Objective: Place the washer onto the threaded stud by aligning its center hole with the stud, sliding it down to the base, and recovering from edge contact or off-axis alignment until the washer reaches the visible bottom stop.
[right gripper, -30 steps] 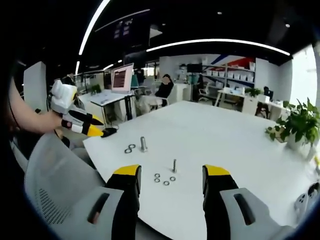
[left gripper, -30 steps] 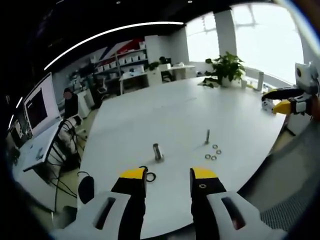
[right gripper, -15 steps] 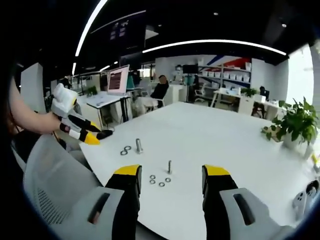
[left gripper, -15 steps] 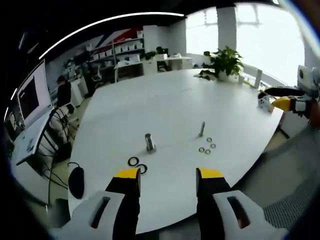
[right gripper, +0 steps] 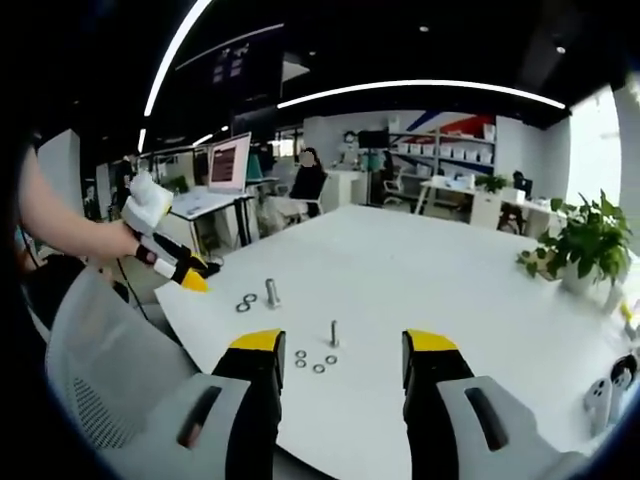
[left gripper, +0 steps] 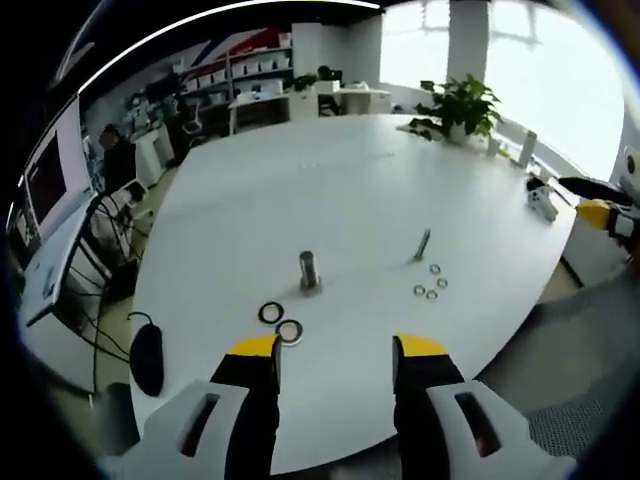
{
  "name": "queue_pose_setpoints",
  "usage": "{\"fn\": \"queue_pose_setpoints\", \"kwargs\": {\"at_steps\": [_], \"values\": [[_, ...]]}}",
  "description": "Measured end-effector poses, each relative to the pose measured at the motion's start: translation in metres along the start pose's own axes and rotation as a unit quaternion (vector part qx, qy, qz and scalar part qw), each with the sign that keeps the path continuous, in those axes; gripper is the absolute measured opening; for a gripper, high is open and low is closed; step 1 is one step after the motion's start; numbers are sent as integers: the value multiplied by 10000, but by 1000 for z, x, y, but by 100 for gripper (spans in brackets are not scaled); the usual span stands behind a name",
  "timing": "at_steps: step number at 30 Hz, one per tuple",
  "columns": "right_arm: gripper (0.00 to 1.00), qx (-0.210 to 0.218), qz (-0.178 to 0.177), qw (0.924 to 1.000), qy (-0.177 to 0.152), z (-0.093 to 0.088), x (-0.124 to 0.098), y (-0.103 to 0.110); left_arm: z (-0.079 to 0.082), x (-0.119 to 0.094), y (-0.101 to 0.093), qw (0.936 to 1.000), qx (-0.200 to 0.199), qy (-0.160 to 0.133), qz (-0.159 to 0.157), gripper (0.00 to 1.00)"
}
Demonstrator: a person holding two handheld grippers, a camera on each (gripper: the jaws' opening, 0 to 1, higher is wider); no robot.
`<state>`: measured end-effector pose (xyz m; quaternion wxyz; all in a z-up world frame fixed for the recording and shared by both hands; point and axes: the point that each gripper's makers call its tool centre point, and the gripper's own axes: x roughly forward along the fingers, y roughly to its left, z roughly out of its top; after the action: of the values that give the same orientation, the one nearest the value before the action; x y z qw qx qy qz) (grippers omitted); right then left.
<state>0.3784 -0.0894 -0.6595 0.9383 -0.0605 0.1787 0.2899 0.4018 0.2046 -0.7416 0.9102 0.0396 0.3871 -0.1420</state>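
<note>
Two large washers (left gripper: 279, 322) lie on the table (left gripper: 350, 200) just ahead of the left gripper (left gripper: 338, 348), whose jaws stand apart; the right gripper (right gripper: 334, 342) is likewise spread, near three small washers (right gripper: 315, 360).

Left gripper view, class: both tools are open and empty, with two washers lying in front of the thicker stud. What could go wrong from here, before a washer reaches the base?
1. The two large washers touch or overlap, so the left tool may nudge or lift both.
2. They lie flat on the smooth white table, so the pick may slip.
3. The thick stud stands free; an off-axis washer could catch its top edge and tip it.
</note>
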Motion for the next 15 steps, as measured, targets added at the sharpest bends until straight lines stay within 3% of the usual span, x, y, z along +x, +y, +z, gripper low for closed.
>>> {"fn": "queue_pose_setpoints", "kwargs": {"at_steps": [3,8,11,15], "values": [[49,-8,11,10000,9,0,0,1,-5,12,6,9995,-34,318,-55,39],[49,-82,61,9999,40,-1,1,3,-8,31,27,9971,-142,734,131,40],[49,-83,61,9999,26,0,1,3,-11,43,28,9954,-312,910,34,38],[49,-72,44,10000,35,-1,1,2,-21,58,31,9918,-251,1253,-34,35]]}}
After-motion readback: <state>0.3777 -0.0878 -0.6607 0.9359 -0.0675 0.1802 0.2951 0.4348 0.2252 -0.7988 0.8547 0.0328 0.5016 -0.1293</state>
